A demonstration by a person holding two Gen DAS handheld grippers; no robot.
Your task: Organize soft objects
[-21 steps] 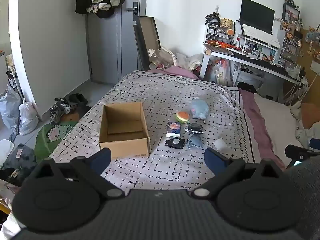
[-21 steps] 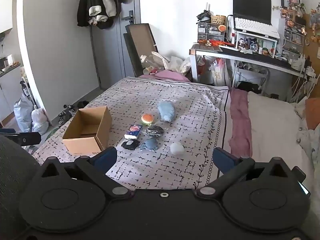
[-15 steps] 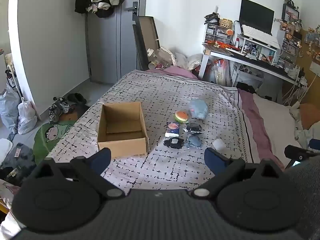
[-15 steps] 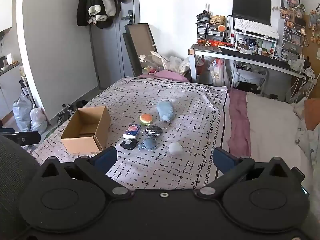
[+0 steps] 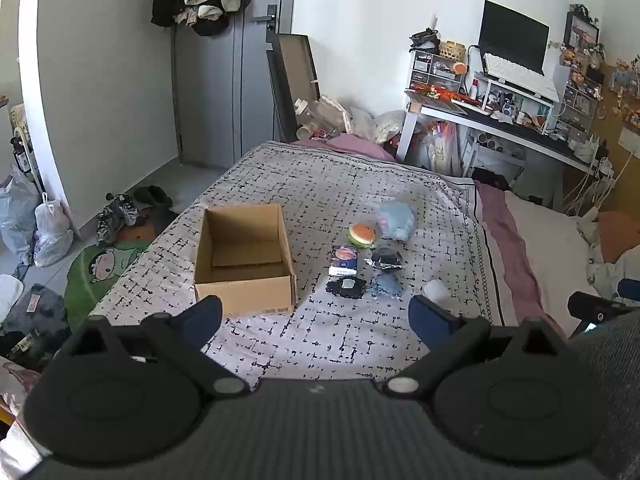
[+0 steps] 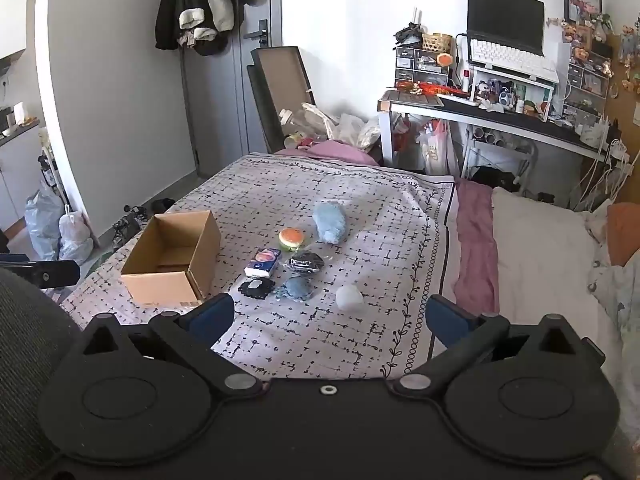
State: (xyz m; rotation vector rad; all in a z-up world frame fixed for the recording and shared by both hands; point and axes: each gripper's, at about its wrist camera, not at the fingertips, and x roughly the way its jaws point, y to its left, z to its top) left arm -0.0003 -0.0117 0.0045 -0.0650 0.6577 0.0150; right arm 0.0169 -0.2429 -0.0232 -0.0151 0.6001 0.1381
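Both grippers — left gripper (image 5: pixel 315 316), right gripper (image 6: pixel 330 316) — hover with fingers wide, empty, above the bed (image 5: pixel 360 184) near the cardboard box (image 5: pixel 244 260).

The left gripper (image 5: pixel 316 314) and the right gripper (image 6: pixel 329 312) both tilt downward with their blue-padded jaws spread wide and nothing between them, each just visible at the edge of the other's view.

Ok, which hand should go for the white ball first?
Right, probably. The white ball lies almost between the open right gripper fingers, while in the left view it sits off by the left gripper right finger. The left is nearer the box.
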